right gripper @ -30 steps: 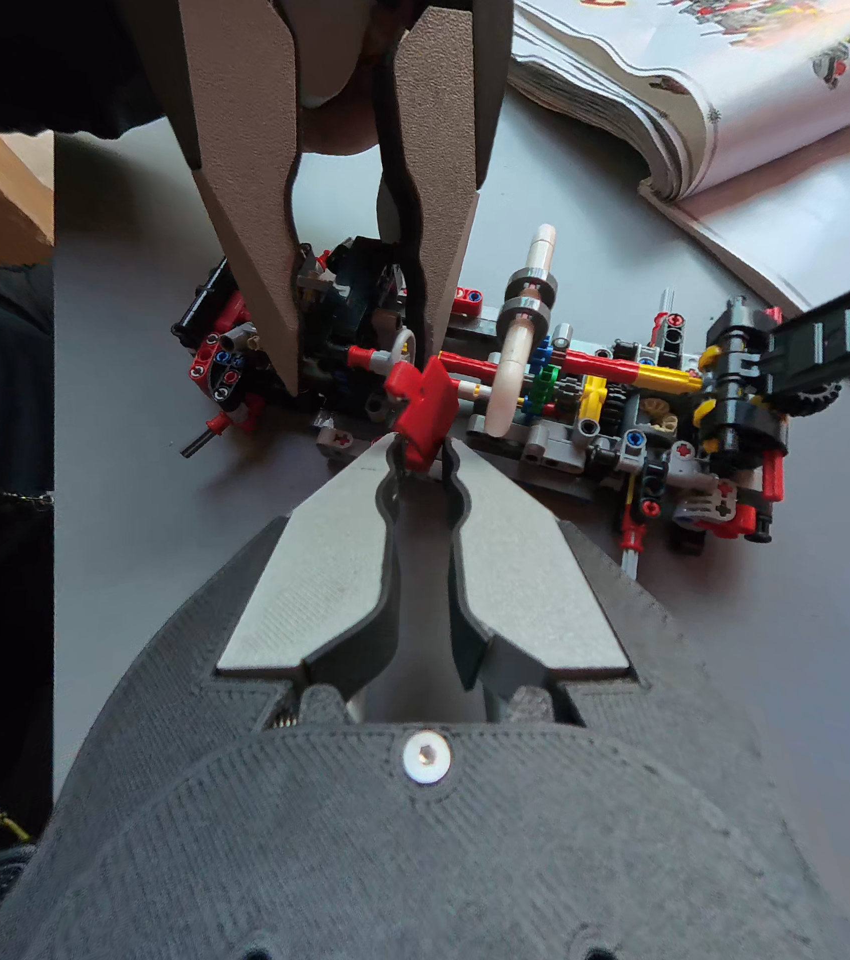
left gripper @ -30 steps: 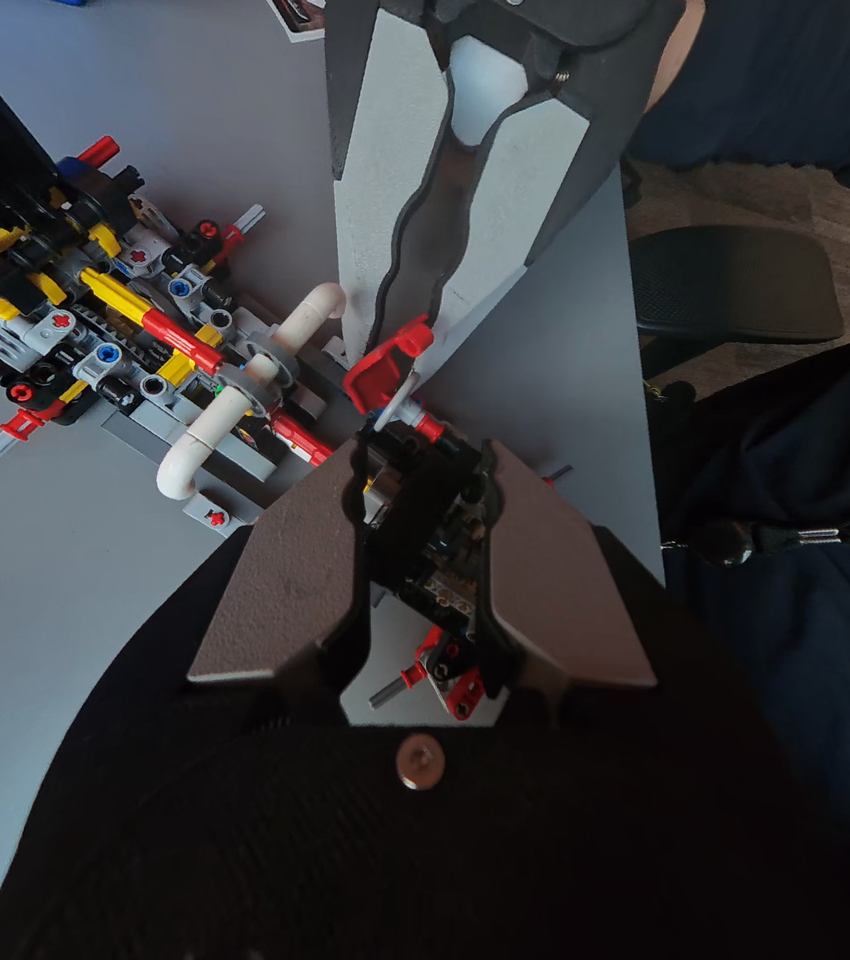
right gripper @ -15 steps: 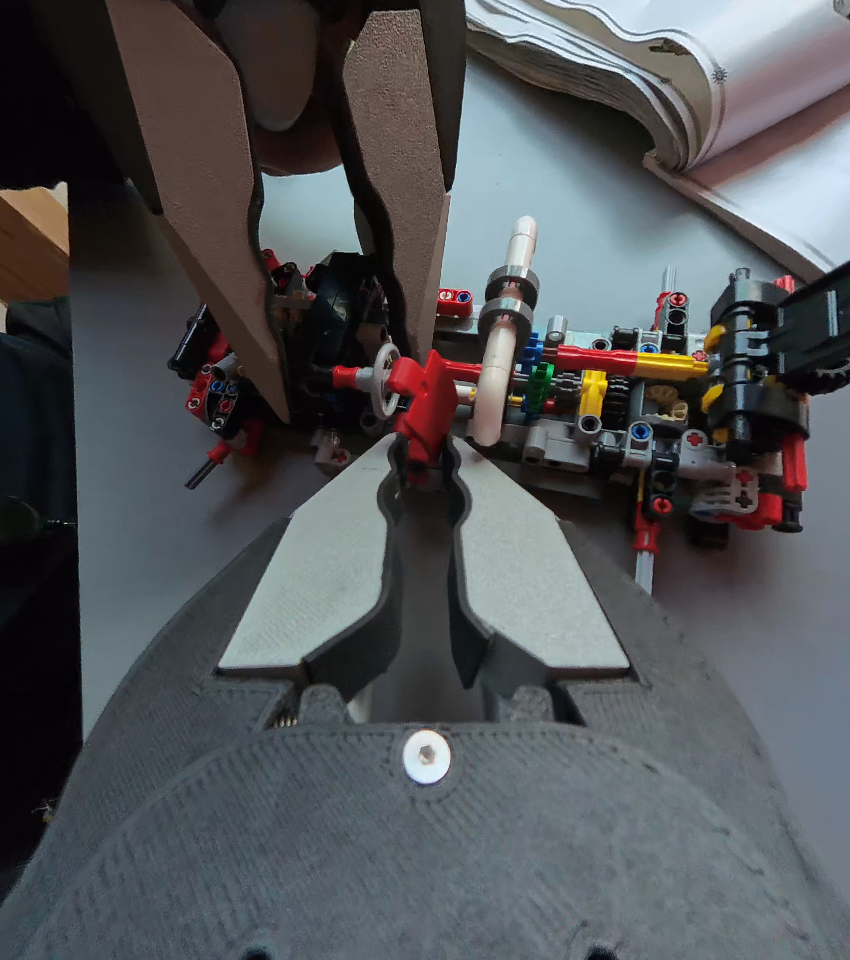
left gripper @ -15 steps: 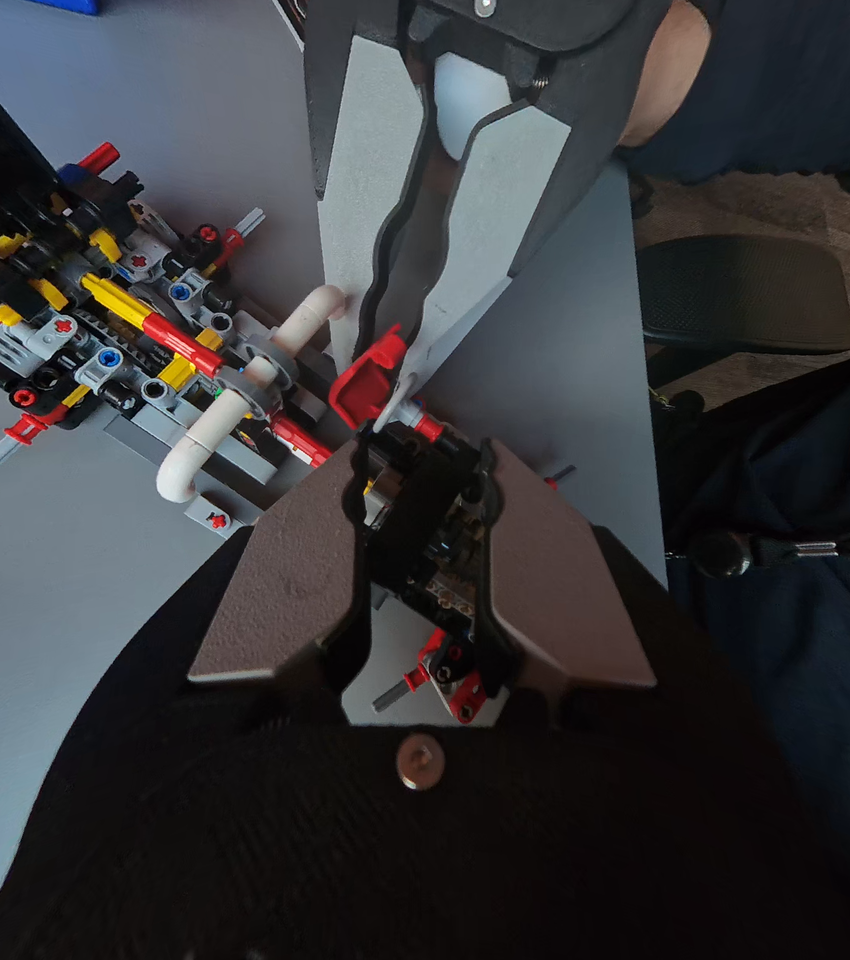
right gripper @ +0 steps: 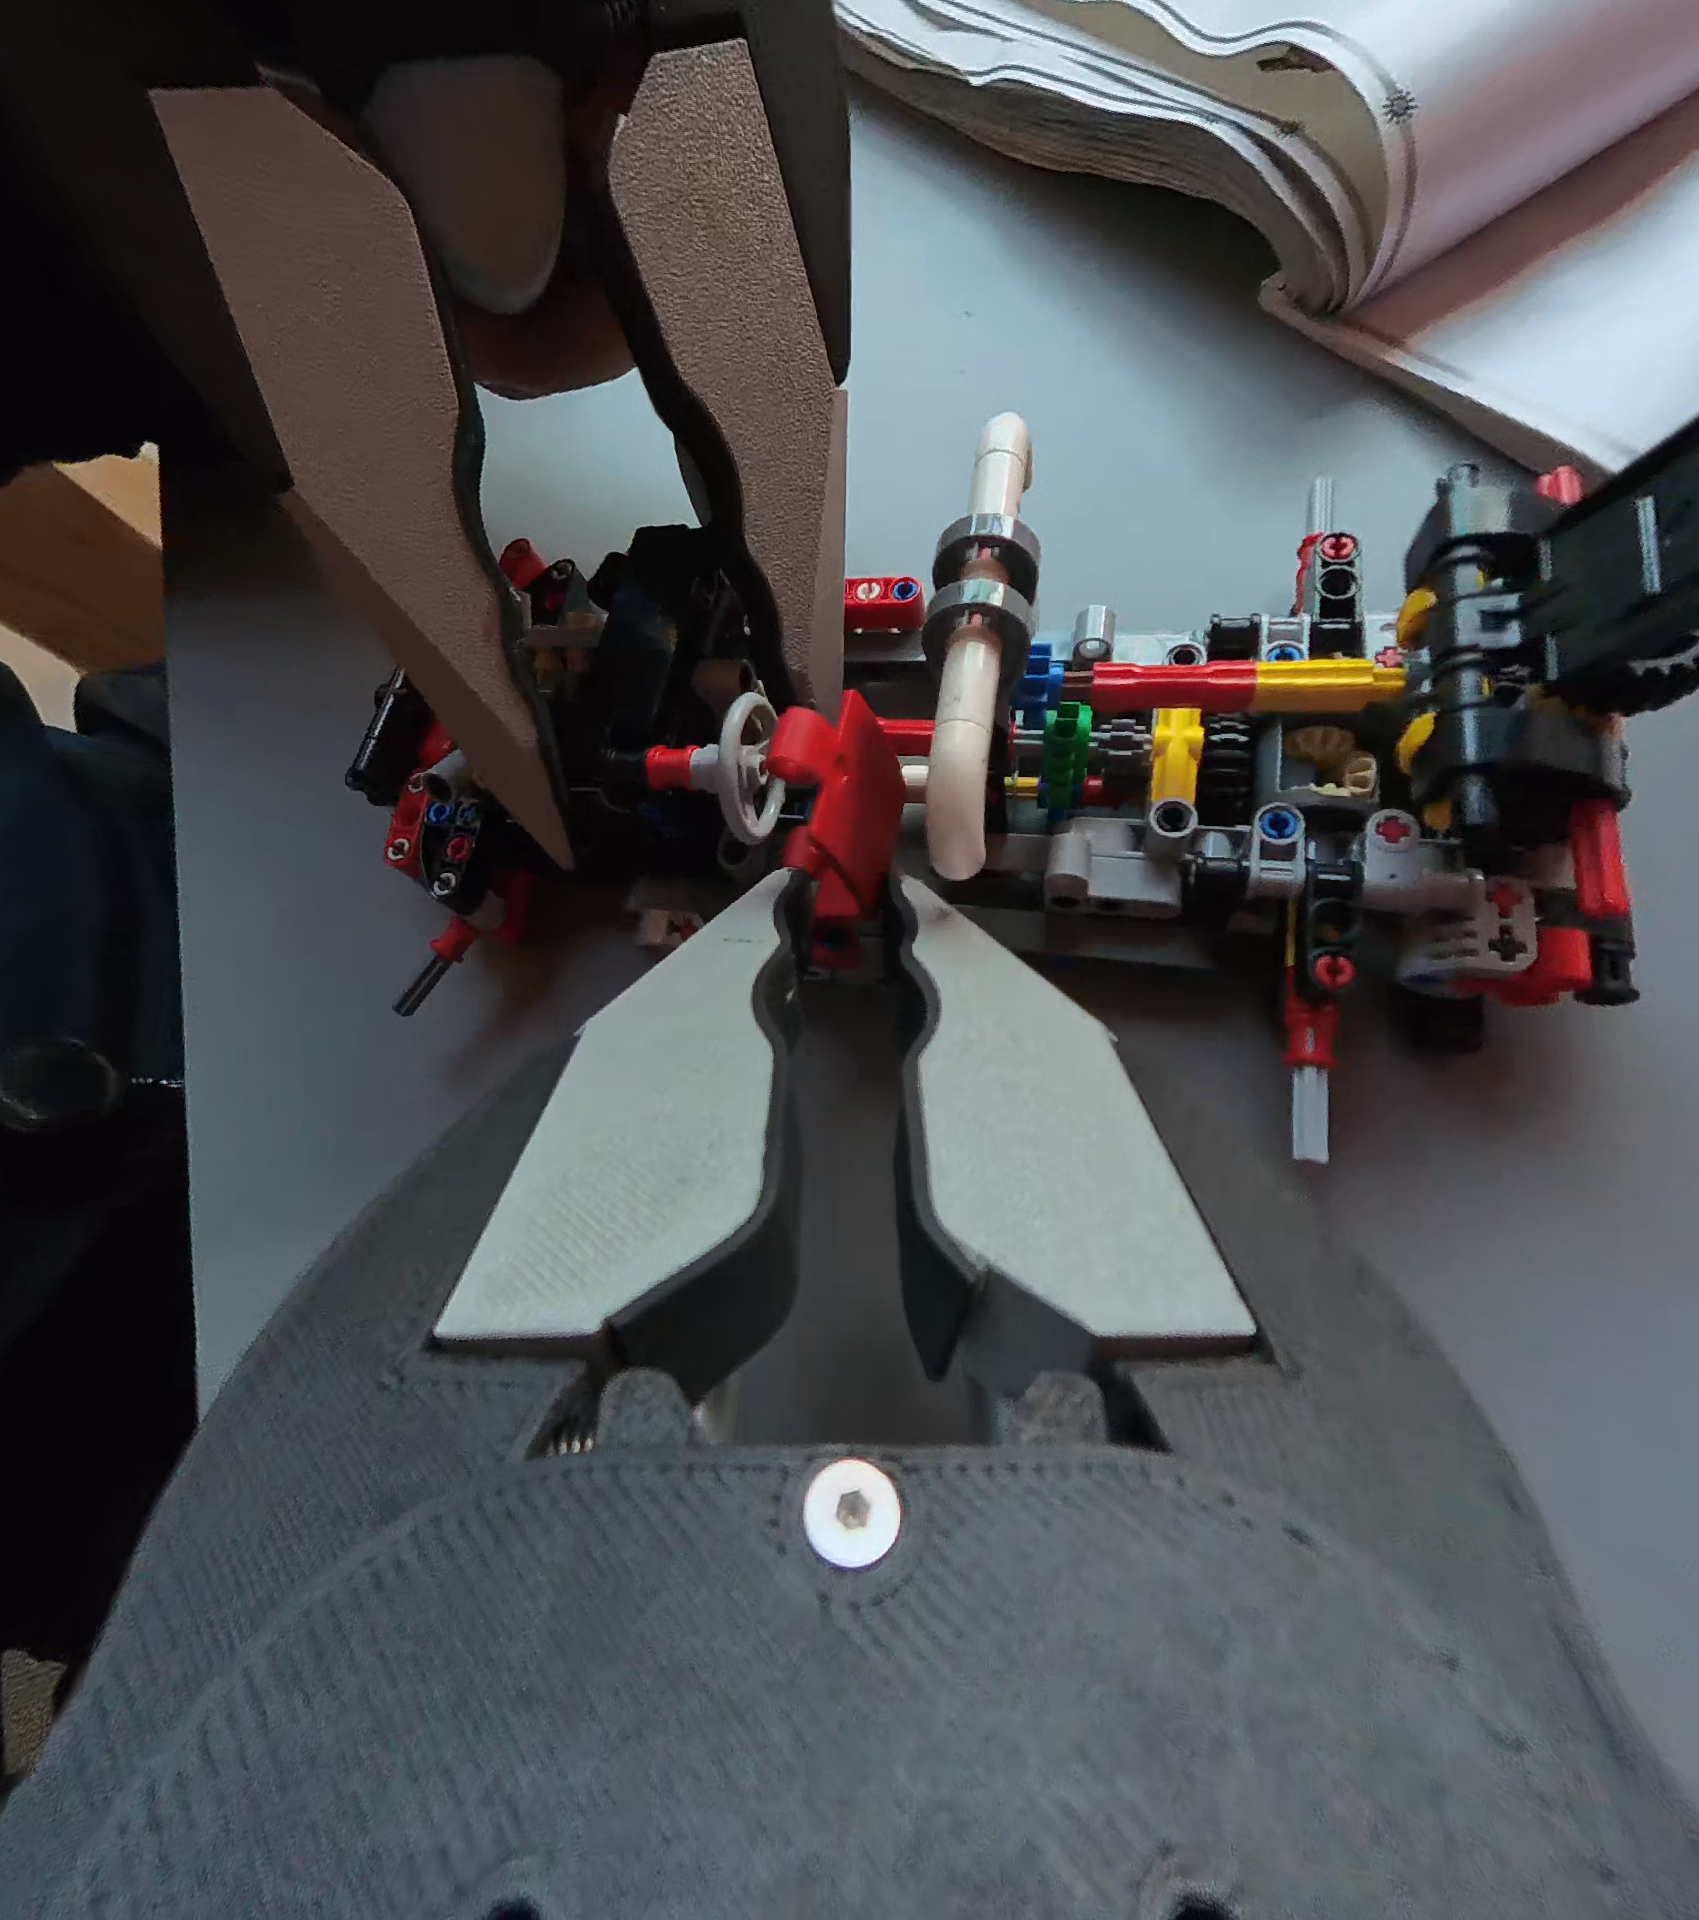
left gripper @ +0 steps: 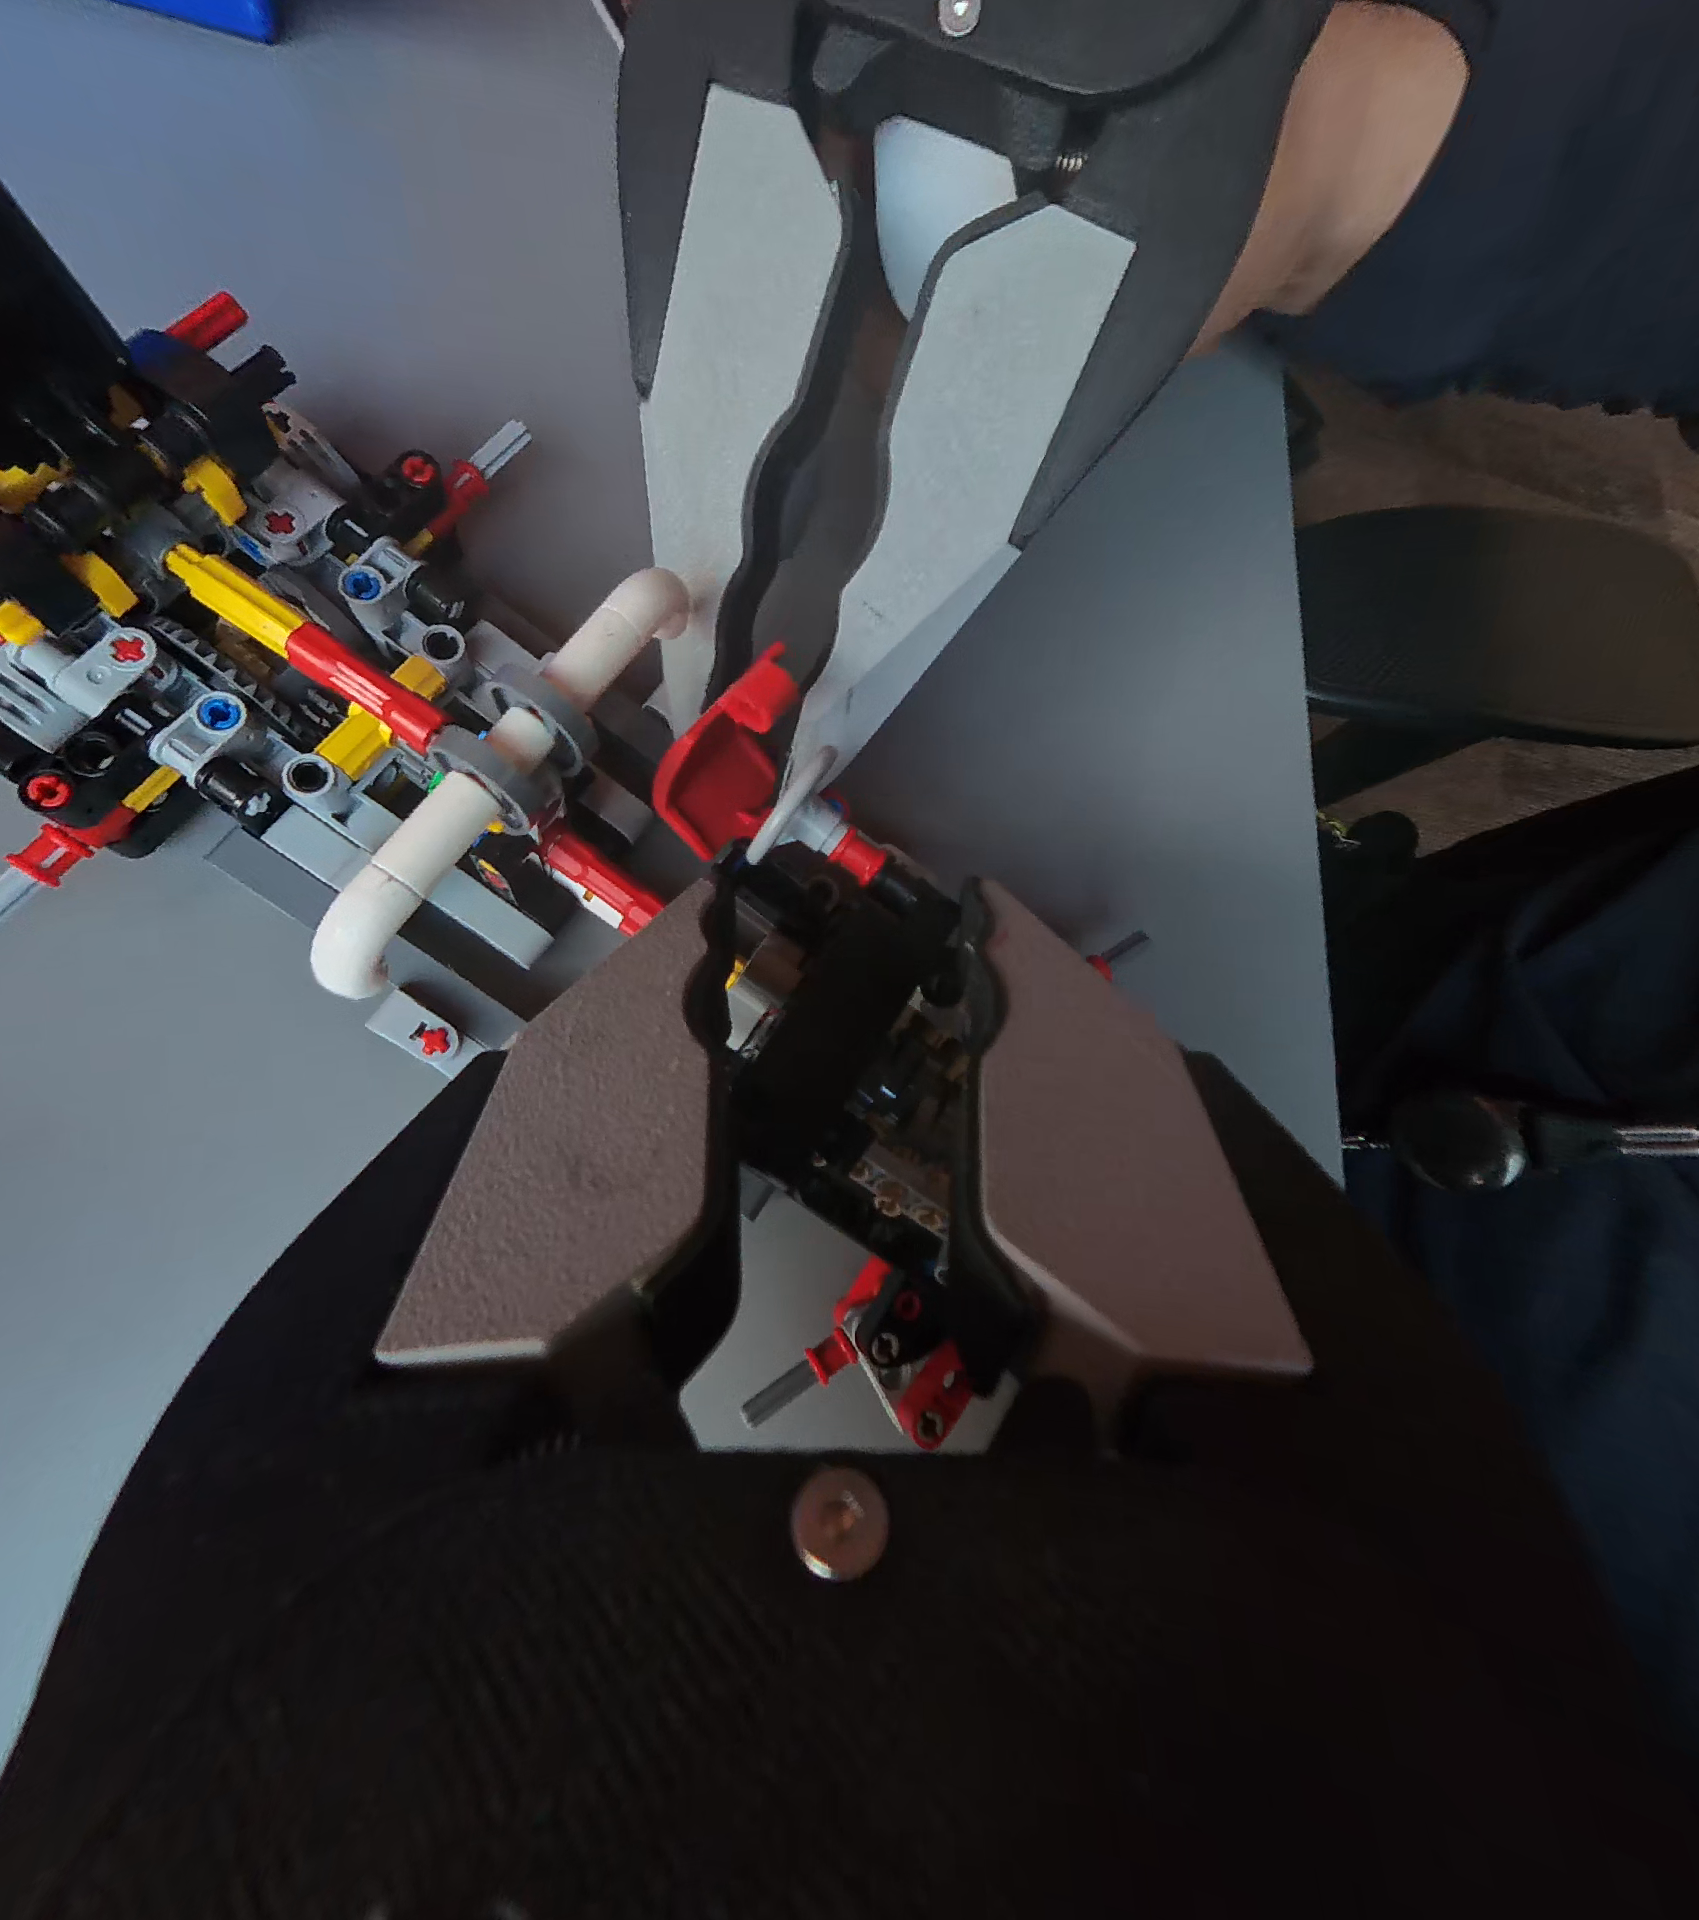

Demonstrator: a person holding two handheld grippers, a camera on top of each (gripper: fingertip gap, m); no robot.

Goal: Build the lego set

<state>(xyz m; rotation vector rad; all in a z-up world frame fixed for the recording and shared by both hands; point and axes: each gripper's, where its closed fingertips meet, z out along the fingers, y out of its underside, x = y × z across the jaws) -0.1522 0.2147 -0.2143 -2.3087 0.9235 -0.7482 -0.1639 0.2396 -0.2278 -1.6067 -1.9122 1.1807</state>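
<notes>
A multicoloured brick-built vehicle chassis (right gripper: 1229, 748) lies on the grey table (right gripper: 1499, 1299). My left gripper (left gripper: 845, 914) is shut on the black block at the chassis's front end (left gripper: 824, 1039). It also shows in the right wrist view (right gripper: 679, 769), clamped around that block. My right gripper (right gripper: 843, 904) is shut on a red seat piece (right gripper: 850, 800) and holds it right behind the light grey steering wheel (right gripper: 749, 779). In the left wrist view the right gripper (left gripper: 772, 717) comes in from the top with the seat (left gripper: 715, 774) beside the wheel (left gripper: 798, 800).
A white bent pipe (right gripper: 970, 748) crosses the chassis just beyond the seat. A black boom (right gripper: 1676, 540) rises from the far end. An open booklet (right gripper: 1447, 156) lies at the back right. The table edge, a black chair (left gripper: 1499, 623) and a person's dark clothing are close.
My right gripper has carried the red seat a little lower and closer to the steering wheel and chassis. Both grasps have stayed as they were.
</notes>
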